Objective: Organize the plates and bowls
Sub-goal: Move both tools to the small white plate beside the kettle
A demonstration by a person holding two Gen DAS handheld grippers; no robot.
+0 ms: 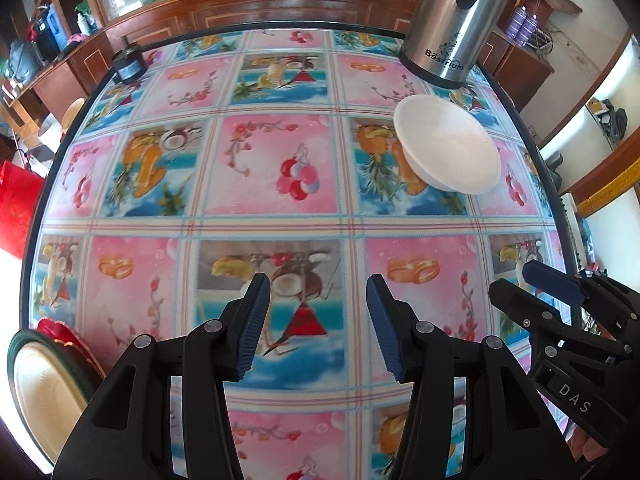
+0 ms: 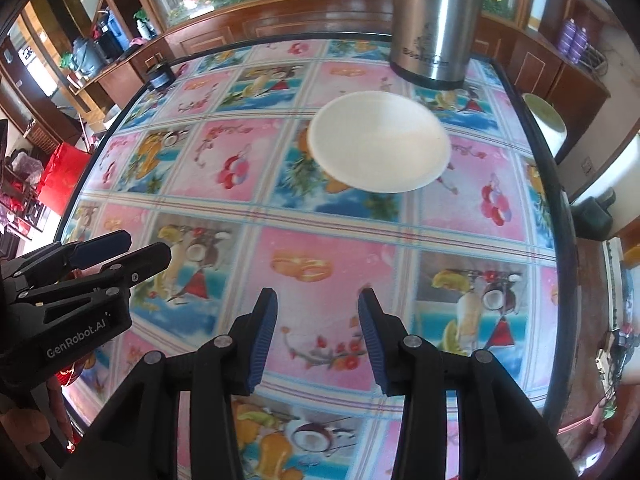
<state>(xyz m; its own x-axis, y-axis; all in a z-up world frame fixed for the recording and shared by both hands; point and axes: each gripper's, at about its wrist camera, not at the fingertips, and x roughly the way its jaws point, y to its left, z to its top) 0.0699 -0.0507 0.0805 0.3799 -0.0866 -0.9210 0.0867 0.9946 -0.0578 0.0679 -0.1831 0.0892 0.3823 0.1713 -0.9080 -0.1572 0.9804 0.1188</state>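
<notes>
A white bowl stands upright on the patterned tablecloth, far right in the left wrist view and centre-far in the right wrist view. A cream plate with a green rim lies on a red plate at the near left table edge. My left gripper hovers over the cloth, open with nothing between its fingers, well short of the bowl. My right gripper is open and empty too, with the bowl straight ahead of it. Each gripper shows at the other view's edge: right gripper, left gripper.
A tall steel flask stands just behind the bowl at the table's far side. A small dark jar sits at the far left corner. The table's dark rim curves close on the right. Wooden cabinets line the back wall.
</notes>
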